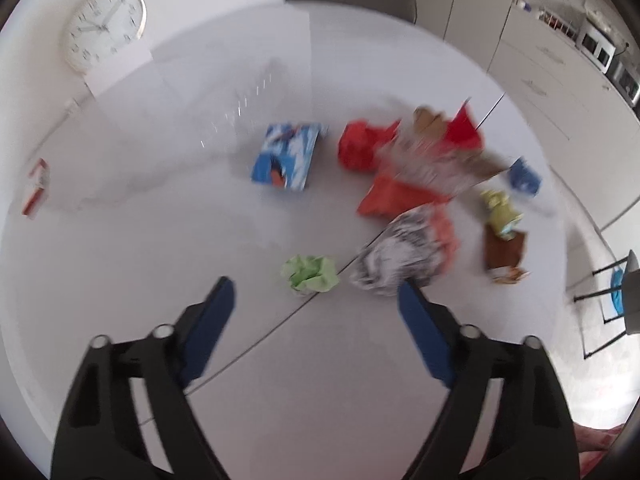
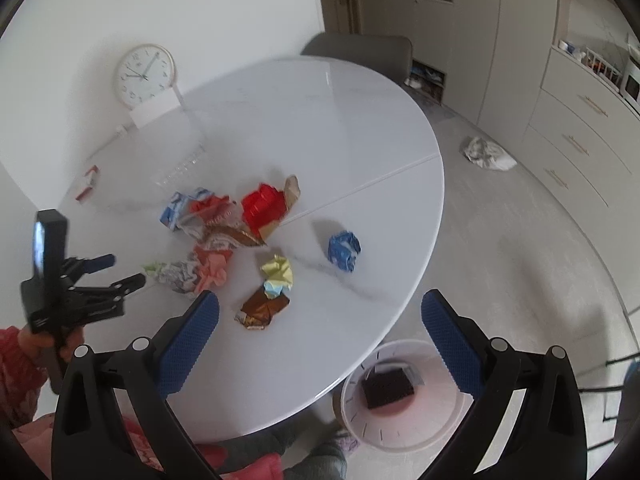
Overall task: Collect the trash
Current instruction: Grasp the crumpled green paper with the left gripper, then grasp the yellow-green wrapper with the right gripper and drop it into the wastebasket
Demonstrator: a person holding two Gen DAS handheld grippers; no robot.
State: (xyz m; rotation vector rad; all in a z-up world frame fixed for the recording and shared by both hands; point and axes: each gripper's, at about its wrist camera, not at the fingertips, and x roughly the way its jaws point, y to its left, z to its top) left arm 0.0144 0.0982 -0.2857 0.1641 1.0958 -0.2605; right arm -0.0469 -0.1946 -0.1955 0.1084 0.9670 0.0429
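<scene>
Crumpled trash lies in a loose heap on the round white table (image 2: 340, 120). It includes red wrappers (image 2: 262, 204), a blue-white packet (image 1: 288, 156), a silver and pink wrapper (image 1: 400, 252), a yellow paper (image 2: 277, 270), a brown foil wrapper (image 2: 262, 308) and a blue ball (image 2: 343, 250). My left gripper (image 1: 315, 283) is open above the table, with a green paper ball (image 1: 310, 274) just beyond its fingertips. My right gripper (image 2: 320, 294) is open and holds nothing, over the table's near edge. The left gripper (image 2: 124, 269) also shows in the right wrist view, beside the heap.
A white bin (image 2: 384, 442) with a dark block inside stands on the floor under the table's near edge. A clock (image 2: 144, 76) and a red-white box (image 2: 86, 186) sit at the far left of the table. A chair (image 2: 360, 52) stands behind it, and a white crumpled bag (image 2: 488, 154) lies on the floor.
</scene>
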